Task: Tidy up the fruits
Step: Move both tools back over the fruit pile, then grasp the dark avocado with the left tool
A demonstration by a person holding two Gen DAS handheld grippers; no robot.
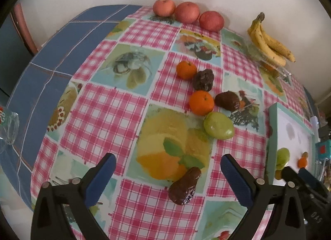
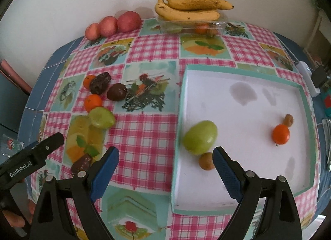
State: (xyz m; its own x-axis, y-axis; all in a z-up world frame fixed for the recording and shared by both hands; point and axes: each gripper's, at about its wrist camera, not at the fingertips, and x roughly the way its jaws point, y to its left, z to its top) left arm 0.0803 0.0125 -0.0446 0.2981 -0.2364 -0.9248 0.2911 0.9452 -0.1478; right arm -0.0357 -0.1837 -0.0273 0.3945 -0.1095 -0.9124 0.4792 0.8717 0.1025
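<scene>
My left gripper (image 1: 167,158) is open low over the checked tablecloth, and a dark brown fruit (image 1: 184,186) lies between its fingers, untouched. Beyond it lie a green fruit (image 1: 218,125), two oranges (image 1: 201,102) and two more dark fruits (image 1: 203,80). My right gripper (image 2: 165,150) is open and empty above the left rim of the white tray (image 2: 238,68). In the tray lie a green fruit (image 2: 200,137), a small brown fruit (image 2: 206,161) beside the right finger, and an orange (image 2: 280,134) against another small brown fruit (image 2: 288,120).
Three red apples (image 1: 187,12) line the wall at the back. Bananas (image 2: 192,9) rest on a clear plastic box (image 2: 219,25) holding more fruit. A glass (image 1: 8,126) stands past the table's left edge. A white device (image 2: 306,74) lies right of the tray.
</scene>
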